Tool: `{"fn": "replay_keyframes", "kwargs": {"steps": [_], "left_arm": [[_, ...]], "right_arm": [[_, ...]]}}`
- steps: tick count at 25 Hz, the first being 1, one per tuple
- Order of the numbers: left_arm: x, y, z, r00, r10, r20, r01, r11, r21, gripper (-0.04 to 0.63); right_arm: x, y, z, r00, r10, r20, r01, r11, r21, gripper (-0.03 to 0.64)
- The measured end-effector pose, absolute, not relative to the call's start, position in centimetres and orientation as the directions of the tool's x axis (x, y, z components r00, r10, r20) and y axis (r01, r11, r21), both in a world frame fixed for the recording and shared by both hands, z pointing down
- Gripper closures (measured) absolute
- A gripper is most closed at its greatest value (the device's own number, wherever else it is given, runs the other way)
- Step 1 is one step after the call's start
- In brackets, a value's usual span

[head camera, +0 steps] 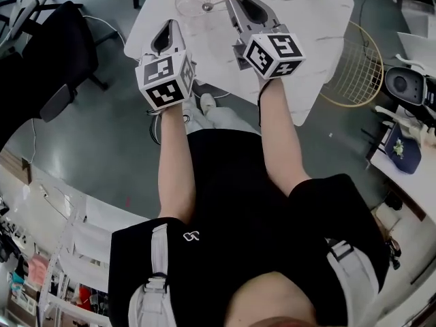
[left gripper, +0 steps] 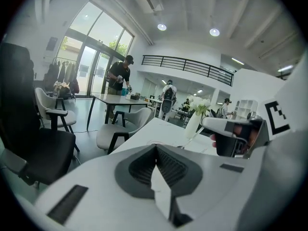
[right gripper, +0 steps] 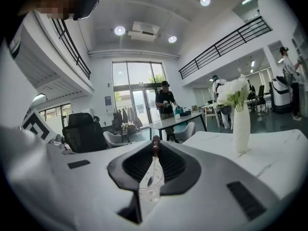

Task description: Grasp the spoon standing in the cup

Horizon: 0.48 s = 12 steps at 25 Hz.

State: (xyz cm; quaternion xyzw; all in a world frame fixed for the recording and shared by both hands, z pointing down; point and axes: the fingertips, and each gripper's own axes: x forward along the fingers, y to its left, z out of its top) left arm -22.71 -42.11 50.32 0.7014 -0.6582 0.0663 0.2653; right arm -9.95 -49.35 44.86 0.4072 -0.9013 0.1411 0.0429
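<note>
A black office chair [head camera: 54,53] stands off the table's left edge, well apart from the work, so that side is free. The left gripper [head camera: 170,27] hovers over the near left part of the white table [head camera: 300,19], its jaws pressed together on nothing, probably parked there to stay out of the way. Just beyond and to its right, near the table's far edge, sits the clear cup [head camera: 191,2], with the spoon [head camera: 208,7] leaning out of it toward the right. The right gripper [right gripper: 155,148] reaches in from that side. Its jaws are drawn in to a thin slit and appear to be pinching the dark tip of the spoon's handle, with the cup showing through the gap below. Gripping that high should keep the jaws off the glass rim. The tabletop to the right is bare as far as a white vase [right gripper: 240,126], which leaves room to lift up and away.
</note>
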Motion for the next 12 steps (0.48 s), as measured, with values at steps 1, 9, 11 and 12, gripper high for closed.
{"fn": "replay_keyframes", "kwargs": {"steps": [1, 9, 11, 12], "left_arm": [[-22.2, -41.6, 49.8, 0.12, -0.894, 0.431, -0.958, 0.01, 0.287, 0.583], [-17.8, -36.5, 44.9, 0.073, -0.939, 0.335, -0.967, 0.016, 0.255, 0.583], [-18.4, -35.8, 42.6, 0.029, -0.956, 0.293, -0.973, 0.04, 0.228, 0.583], [-18.9, -35.5, 41.4, 0.009, -0.963, 0.27, -0.975, 0.052, 0.216, 0.583]], "right_arm": [[-9.4, -48.7, 44.0, -0.665, -0.727, 0.174, -0.746, 0.63, -0.219, 0.572], [-3.5, -43.3, 39.2, -0.672, -0.738, 0.059, -0.726, 0.64, -0.251, 0.572], [-2.8, -42.8, 37.8, -0.683, -0.731, 0.007, -0.705, 0.656, -0.271, 0.572], [-2.7, -42.7, 37.0, -0.685, -0.728, -0.012, -0.699, 0.663, -0.268, 0.572]]}}
